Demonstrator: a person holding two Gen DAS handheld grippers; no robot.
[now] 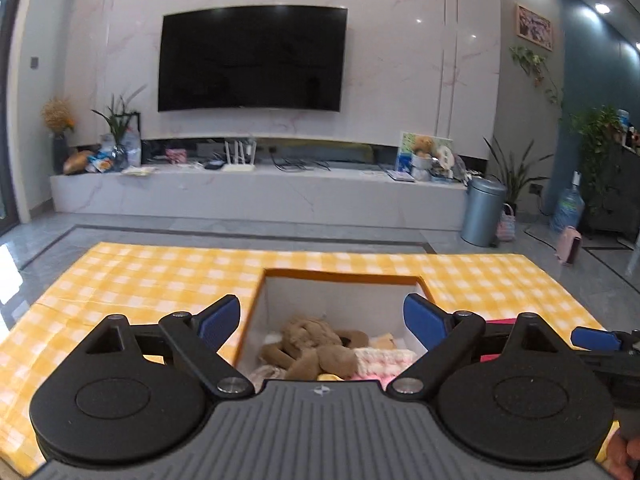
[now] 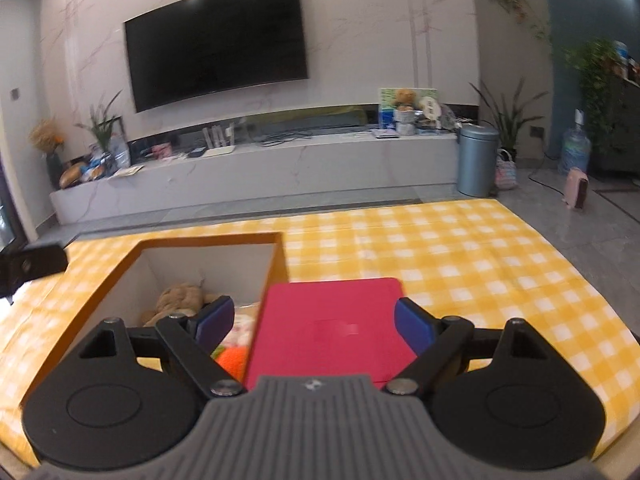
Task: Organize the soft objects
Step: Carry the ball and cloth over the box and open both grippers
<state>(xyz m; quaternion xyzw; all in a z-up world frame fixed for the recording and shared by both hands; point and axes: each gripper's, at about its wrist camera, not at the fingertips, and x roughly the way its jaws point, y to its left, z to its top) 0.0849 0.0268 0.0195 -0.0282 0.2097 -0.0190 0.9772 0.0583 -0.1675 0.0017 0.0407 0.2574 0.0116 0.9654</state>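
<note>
An open orange box with a white inside (image 1: 340,304) stands on the yellow checked cloth (image 1: 140,276). In it lie a brown plush toy (image 1: 316,344), a pink knitted piece (image 1: 384,358) and other soft things. My left gripper (image 1: 322,318) is open and empty above the box. The box also shows in the right wrist view (image 2: 208,268), with the brown plush (image 2: 180,298) and an orange soft thing (image 2: 232,360) inside. A flat red lid (image 2: 328,328) lies next to the box on its right. My right gripper (image 2: 314,322) is open and empty just above the lid.
The table's cloth reaches to the right (image 2: 460,248). Beyond the table are grey floor, a long white TV bench (image 1: 256,196) under a wall TV, a grey bin (image 1: 482,212) and potted plants. The right gripper's finger (image 1: 596,338) shows at the left view's right edge.
</note>
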